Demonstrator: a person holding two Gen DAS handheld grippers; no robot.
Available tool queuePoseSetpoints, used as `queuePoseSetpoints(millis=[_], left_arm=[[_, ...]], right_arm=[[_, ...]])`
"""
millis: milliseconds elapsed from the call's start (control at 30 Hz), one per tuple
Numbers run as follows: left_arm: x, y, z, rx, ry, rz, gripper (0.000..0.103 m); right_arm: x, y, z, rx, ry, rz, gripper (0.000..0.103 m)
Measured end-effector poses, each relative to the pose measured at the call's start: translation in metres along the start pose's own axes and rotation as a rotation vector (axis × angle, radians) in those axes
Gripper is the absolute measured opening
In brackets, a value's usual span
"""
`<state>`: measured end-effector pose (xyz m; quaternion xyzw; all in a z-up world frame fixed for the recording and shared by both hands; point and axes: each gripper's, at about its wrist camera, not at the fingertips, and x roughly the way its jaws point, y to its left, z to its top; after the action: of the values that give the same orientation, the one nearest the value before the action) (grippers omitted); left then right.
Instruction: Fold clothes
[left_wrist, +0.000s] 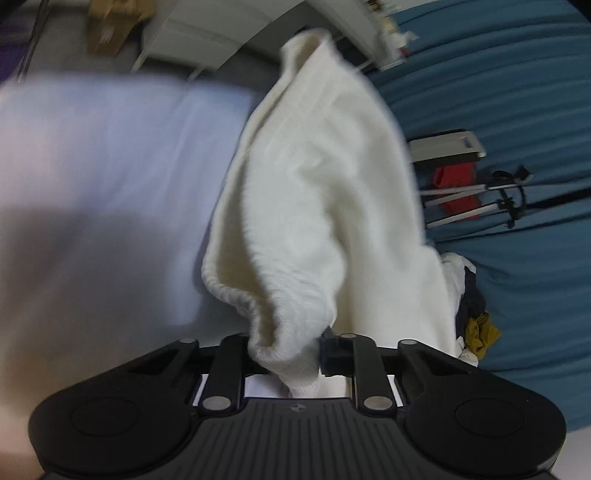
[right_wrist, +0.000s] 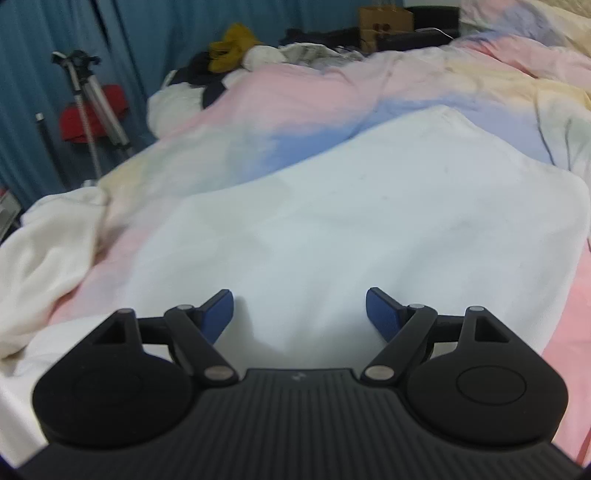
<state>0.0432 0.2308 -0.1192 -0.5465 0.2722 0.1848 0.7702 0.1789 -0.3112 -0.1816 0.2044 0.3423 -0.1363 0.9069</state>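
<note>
A cream knit garment (left_wrist: 317, 177) hangs in front of the left wrist camera, its ribbed edge bunched between the fingers. My left gripper (left_wrist: 291, 356) is shut on that edge; one blue pad (left_wrist: 332, 354) shows, the other is hidden under the cloth. The same cream knit (right_wrist: 48, 251) trails at the left of the right wrist view. A white garment (right_wrist: 351, 221) lies spread flat on the bed. My right gripper (right_wrist: 299, 301) hovers just over its near part, open, with nothing between its blue pads (right_wrist: 221, 310).
A pastel pink, blue and yellow duvet (right_wrist: 332, 85) covers the bed. A heap of clothes with a yellow piece (right_wrist: 232, 44) lies at its far end. A tripod (right_wrist: 88, 96) and a red object (right_wrist: 107, 110) stand by the blue curtain (right_wrist: 29, 55). White furniture (left_wrist: 221, 29) stands beyond the bed.
</note>
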Motion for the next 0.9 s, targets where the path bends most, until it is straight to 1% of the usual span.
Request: queuePoseSetpoints(millis=[100,200,267,333,400,467,500,567,667,700,733,800,867,900], left_arm=[[-0.032,-0.016,0.015,0.072,-0.031,-0.026,0.017],[-0.066,-0.027,0.036,0.136,-0.043,-0.047,0.016],[-0.088,-0.03,0.052,0.155,-0.034,-0.046,0.016],[-0.108,-0.026,0.064,0.165,-0.016,-0.02,0.016],[-0.118,-0.012,0.072,0.168,0.02,0.032,0.016],[-0.124,0.005,0.082,0.177,0.052,0.088,0.016],[-0.121,0.016,0.086,0.183,0.078,0.119,0.017],[-0.11,0.04,0.091,0.235,0.148,0.187,0.017],[-0.109,0.066,0.095,0.179,0.201,0.188,0.018],[-0.112,0.063,0.094,0.215,0.207,0.18,0.019],[-0.115,0.061,0.093,0.251,0.213,0.171,0.022],[-0.122,0.056,0.091,0.31,0.224,0.155,0.025],[-0.133,0.055,0.084,0.325,0.22,0.16,0.036],[-0.138,0.055,0.081,0.332,0.218,0.162,0.048]], right_arm=[[0.0,-0.007,0.001,0.045,0.0,0.001,0.08],[-0.002,-0.006,-0.001,0.033,-0.001,-0.006,0.08],[-0.004,-0.007,-0.002,0.024,-0.004,-0.016,0.08],[-0.006,-0.006,-0.002,0.001,-0.013,-0.046,0.081],[-0.008,-0.008,-0.002,-0.022,-0.037,-0.099,0.081],[-0.008,-0.014,-0.002,-0.022,-0.042,-0.146,0.081],[-0.005,-0.019,-0.001,-0.011,-0.032,-0.168,0.081],[0.002,-0.027,-0.003,-0.001,-0.01,-0.208,0.081],[0.005,-0.03,-0.006,-0.018,-0.002,-0.223,0.081],[0.005,-0.028,-0.006,-0.025,-0.002,-0.226,0.081],[0.004,-0.027,-0.006,-0.031,-0.002,-0.228,0.081],[0.001,-0.026,-0.005,-0.02,0.0,-0.216,0.081],[-0.004,-0.028,-0.002,0.001,-0.008,-0.19,0.081],[-0.008,-0.028,-0.001,0.012,-0.016,-0.176,0.081]])
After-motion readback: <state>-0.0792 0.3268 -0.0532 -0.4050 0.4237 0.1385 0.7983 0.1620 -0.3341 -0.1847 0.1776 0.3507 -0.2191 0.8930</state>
